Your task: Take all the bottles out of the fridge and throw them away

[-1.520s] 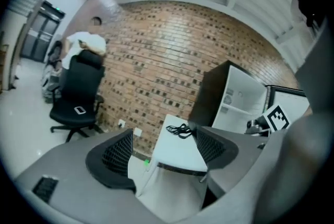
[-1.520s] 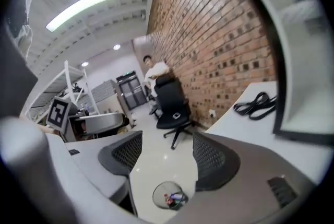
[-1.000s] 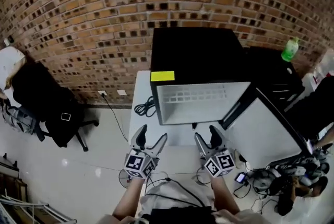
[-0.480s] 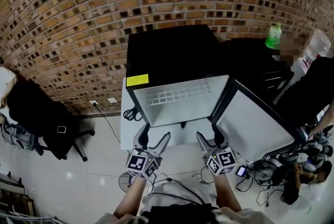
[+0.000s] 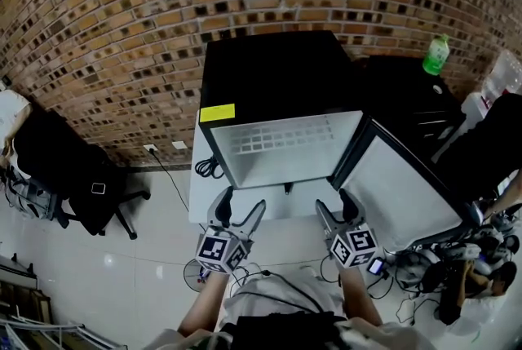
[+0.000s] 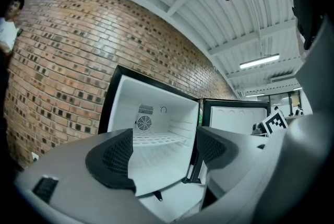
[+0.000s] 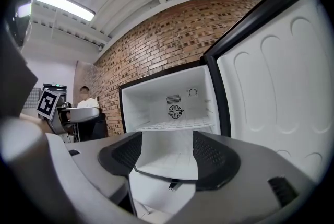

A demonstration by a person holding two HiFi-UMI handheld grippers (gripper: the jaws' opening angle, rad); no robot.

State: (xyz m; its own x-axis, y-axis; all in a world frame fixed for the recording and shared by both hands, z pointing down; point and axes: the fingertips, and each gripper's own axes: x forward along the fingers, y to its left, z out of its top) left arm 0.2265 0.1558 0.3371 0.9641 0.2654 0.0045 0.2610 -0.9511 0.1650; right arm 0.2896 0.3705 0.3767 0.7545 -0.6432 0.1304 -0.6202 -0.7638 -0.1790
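Note:
A black mini fridge (image 5: 277,79) stands on a white platform with its door (image 5: 400,185) swung open to the right. Its white interior (image 5: 285,148) shows a wire shelf (image 7: 175,125) and a fan grille; I see no bottle inside. A green bottle (image 5: 436,55) stands on the black cabinet behind the door. My left gripper (image 5: 242,210) and right gripper (image 5: 336,210) hover side by side just in front of the fridge. Both are open with nothing between the fingers. The left gripper (image 6: 164,150) and right gripper (image 7: 167,152) both look into the fridge.
A black office chair (image 5: 73,169) draped with dark clothing stands at the left. A coiled power cable (image 5: 204,167) lies by the fridge's left side. Cables and gear (image 5: 457,267) clutter the floor at the right. A person (image 7: 86,100) sits at a table far left.
The head view has swung slightly, so the fridge sits a little differently in the picture. Both grippers stay open in front of it, about as far from it as before.

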